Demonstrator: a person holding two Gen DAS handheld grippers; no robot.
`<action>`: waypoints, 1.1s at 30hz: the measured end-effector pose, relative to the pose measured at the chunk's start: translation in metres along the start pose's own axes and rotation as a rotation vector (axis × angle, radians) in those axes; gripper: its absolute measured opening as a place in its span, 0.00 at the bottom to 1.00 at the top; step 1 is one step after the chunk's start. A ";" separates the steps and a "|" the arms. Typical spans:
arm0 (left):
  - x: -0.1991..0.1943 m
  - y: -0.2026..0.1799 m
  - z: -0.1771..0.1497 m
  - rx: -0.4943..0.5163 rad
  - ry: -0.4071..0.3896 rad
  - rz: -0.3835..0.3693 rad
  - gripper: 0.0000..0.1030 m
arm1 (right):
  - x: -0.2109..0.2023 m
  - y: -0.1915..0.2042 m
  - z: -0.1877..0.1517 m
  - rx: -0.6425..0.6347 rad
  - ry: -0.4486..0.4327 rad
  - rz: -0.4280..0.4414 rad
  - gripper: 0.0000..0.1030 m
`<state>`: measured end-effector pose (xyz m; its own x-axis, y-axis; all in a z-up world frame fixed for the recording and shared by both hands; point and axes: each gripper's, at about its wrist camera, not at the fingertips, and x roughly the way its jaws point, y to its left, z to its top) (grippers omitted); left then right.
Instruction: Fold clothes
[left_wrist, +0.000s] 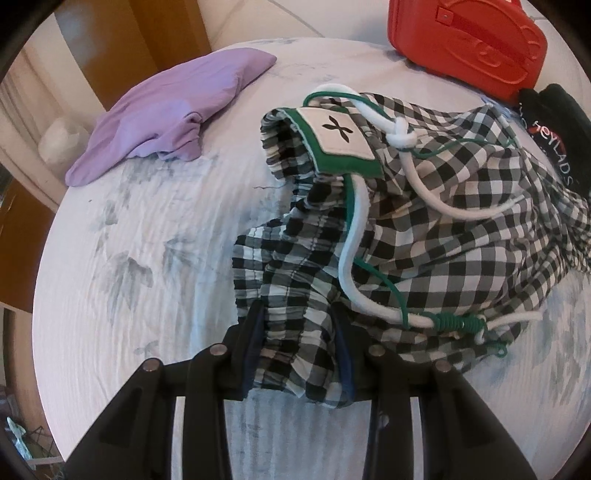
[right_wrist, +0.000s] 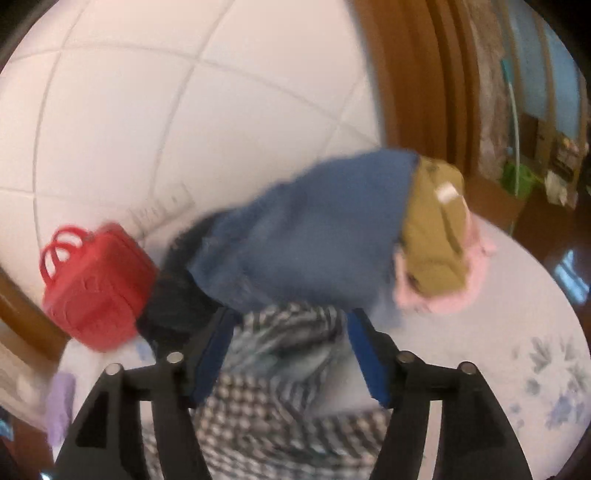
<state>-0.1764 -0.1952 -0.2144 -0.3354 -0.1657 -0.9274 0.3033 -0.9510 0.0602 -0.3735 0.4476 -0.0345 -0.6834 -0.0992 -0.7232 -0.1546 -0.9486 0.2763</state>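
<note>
Black-and-white checked shorts (left_wrist: 424, 229) with a green-edged white patch and white and green drawstrings lie crumpled on the round table (left_wrist: 129, 258). My left gripper (left_wrist: 299, 332) is shut on the elastic waistband of the shorts at their near edge. In the blurred right wrist view, my right gripper (right_wrist: 291, 339) is open, its blue-padded fingers (right_wrist: 365, 354) apart on either side of the checked shorts (right_wrist: 284, 332), just above the cloth.
A purple garment (left_wrist: 166, 114) lies at the far left of the table. A red plastic case (left_wrist: 469, 40) (right_wrist: 96, 288) and a black printed garment (left_wrist: 554, 136) sit at the back. A pile of blue (right_wrist: 306, 236), mustard (right_wrist: 436, 229) and pink clothes lies beyond the right gripper.
</note>
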 end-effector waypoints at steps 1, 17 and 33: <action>0.000 0.000 0.000 -0.009 0.000 -0.002 0.34 | 0.004 -0.014 -0.011 -0.004 0.043 -0.007 0.64; -0.083 0.001 -0.007 -0.069 -0.181 0.011 0.29 | 0.055 -0.091 -0.141 0.067 0.287 -0.027 0.67; -0.177 0.065 -0.042 -0.100 -0.303 0.018 0.25 | -0.133 -0.108 -0.088 0.042 0.078 0.086 0.07</action>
<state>-0.0592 -0.2170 -0.0617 -0.5748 -0.2672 -0.7734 0.3932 -0.9191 0.0253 -0.2030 0.5371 -0.0239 -0.6377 -0.2041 -0.7427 -0.1286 -0.9225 0.3640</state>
